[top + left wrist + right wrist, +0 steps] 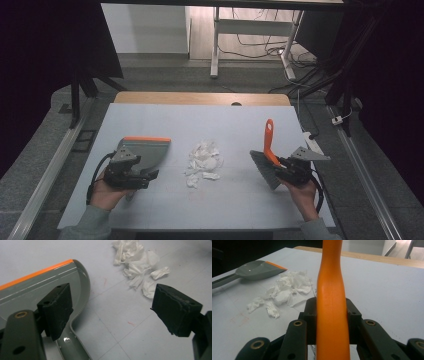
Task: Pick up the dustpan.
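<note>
A: Item one, the right gripper (286, 170). Condition?

B: Jaws clamped on the orange handle of the hand brush (268, 141); in the right gripper view that handle (331, 302) runs straight up between the two pads. The grey bristle head (265, 169) hangs to the gripper's inner side, toward the scraps, resting on or just above the table; which of the two cannot be told.

A: Item two, the left gripper (145, 176).

B: Jaws spread wide, holding nothing. The grey dustpan (142, 150) with the orange lip lies flat beside and under its outer jaw; in the left gripper view that jaw (58, 310) sits over the pan's rear wall, the other jaw (175, 311) stands well clear over bare table.

A: Item three, the work.

B: A pile of torn white paper scraps (203, 162), between the two grippers, ahead of the open jaws and near the pan's side edge.

A: Risks on record?

B: Likely three. The pan is not gripped, so a sweep toward it would probably push it away rather than load it. The orange lip faces away from the person, not toward the pile, so scraps could slide past its side. The scraps look light; a fast stroke may scatter them across the table (165, 120).
</note>
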Available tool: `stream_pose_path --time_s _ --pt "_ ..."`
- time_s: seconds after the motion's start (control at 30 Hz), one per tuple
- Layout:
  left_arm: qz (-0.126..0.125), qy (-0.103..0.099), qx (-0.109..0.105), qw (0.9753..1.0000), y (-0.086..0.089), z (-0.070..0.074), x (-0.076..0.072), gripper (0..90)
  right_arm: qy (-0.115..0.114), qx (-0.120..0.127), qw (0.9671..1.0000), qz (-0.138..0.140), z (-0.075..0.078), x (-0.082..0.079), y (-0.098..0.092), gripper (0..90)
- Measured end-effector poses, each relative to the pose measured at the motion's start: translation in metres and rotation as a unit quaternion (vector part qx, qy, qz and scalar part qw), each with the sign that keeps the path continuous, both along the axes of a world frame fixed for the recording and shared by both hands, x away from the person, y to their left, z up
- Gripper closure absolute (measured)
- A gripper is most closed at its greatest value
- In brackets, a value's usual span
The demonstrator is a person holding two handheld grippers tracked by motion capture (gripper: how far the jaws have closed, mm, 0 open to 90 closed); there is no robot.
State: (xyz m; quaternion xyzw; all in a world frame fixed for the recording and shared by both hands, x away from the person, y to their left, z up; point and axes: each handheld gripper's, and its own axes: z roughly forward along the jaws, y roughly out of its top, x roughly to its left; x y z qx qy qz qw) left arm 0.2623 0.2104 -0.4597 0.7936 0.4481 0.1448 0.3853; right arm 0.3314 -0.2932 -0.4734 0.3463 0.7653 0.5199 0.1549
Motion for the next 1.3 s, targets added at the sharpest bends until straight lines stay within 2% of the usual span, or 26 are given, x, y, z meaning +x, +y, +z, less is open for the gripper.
stream_pose_path --time_s 0.17,0.27,0.33,0.43,0.5,0.67,0.83,0.93,1.3 --pt "0.017 0.017 0.008 0.9997 0.001 0.01 0.011 18.1 0.001 0.002 1.0 0.003 0.0 0.001 0.0 70.0" --pt "0.034 0.038 0.015 0.9986 0.003 0.018 0.018 17.9 0.001 0.002 1.0 0.005 0.0 0.0 0.001 70.0" --pt "0.049 0.053 0.017 0.9972 0.007 0.021 0.022 17.0 0.001 0.002 1.0 0.005 0.0 0.0 0.001 70.0" --pt "0.082 0.059 0.01 0.9948 0.016 0.02 0.024 17.2 0.001 0.003 1.0 0.002 0.0 0.001 0.0 70.0" --pt "0.104 0.072 0.014 0.9919 0.02 0.016 0.026 18.1 0.003 0.005 1.0 0.003 0.0 0.001 0.0 70.0" --pt "0.13 0.092 0.009 0.9871 0.032 0.003 0.027 17.1 0.006 0.006 1.0 0.003 -0.001 0.001 0.001 70.0" --pt "0.136 0.116 0.007 0.9839 0.037 -0.009 0.023 16.3 0.006 0.001 1.0 0.005 -0.002 0.001 0.003 70.0" --pt "0.126 0.144 0.018 0.9813 0.035 -0.017 0.023 15.3 0.007 -0.001 1.0 0.006 -0.002 0.002 0.003 70.0" --pt "0.122 0.191 0.017 0.9739 0.032 -0.04 0.023 14.8 0.011 -0.009 0.9998 0.01 -0.004 0.001 0.005 70.0"
